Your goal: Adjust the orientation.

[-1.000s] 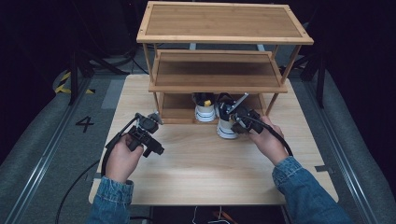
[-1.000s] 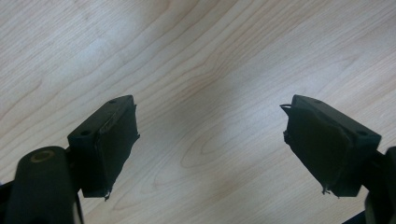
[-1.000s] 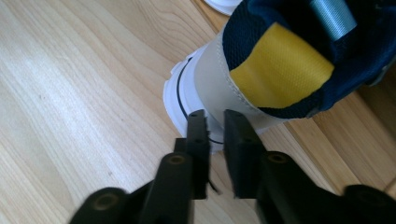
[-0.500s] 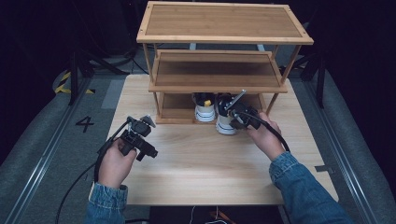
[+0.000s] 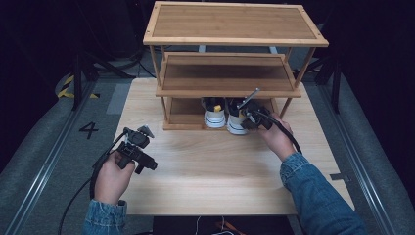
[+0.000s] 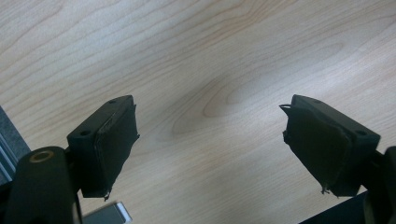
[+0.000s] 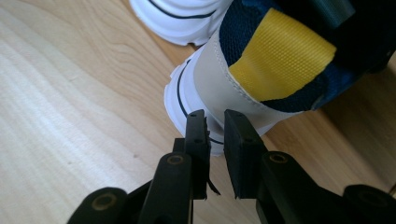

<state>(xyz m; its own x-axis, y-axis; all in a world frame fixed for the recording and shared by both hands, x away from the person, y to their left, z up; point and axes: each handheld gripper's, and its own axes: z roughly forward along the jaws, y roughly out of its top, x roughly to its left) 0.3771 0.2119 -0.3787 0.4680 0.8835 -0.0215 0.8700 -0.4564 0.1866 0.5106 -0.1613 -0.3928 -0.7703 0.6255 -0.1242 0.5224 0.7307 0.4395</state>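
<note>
My right tool (image 5: pixel 248 113) has moved in against the heel of the right-hand sneaker (image 5: pixel 237 120) over the last second. In the right gripper view its jaws stand nearly shut with only a thin slit between them, nothing clamped in it, and the tips sit at the white heel wall of that sneaker (image 7: pixel 243 70), just under the yellow pull tab (image 7: pixel 280 58). I cannot tell whether the tips press on the heel or merely hover at it. With the jaws this close together, I judge I am nudging the shoe further onto the bottom shelf (image 5: pixel 185 117) rather than picking it up.

My left tool (image 5: pixel 138 141) has drawn back toward me and toward the left edge of the table (image 5: pixel 210 166). Its jaws gape wide, with bare wood grain between them and nothing held. It is well apart from the shoes, so I take it to be out of the job for now.

The two sneakers stand side by side, heels toward me, at the front edge of the lowest shelf of the bamboo rack (image 5: pixel 235 24). The left sneaker (image 5: pixel 214 116) is tucked in a little further than the right one, whose heel juts onto the table.

The middle shelf (image 5: pixel 227 73) overhangs my right hand, so headroom is tight, and the rack's front right leg (image 5: pixel 286 104) stands just beside my tool.
</note>
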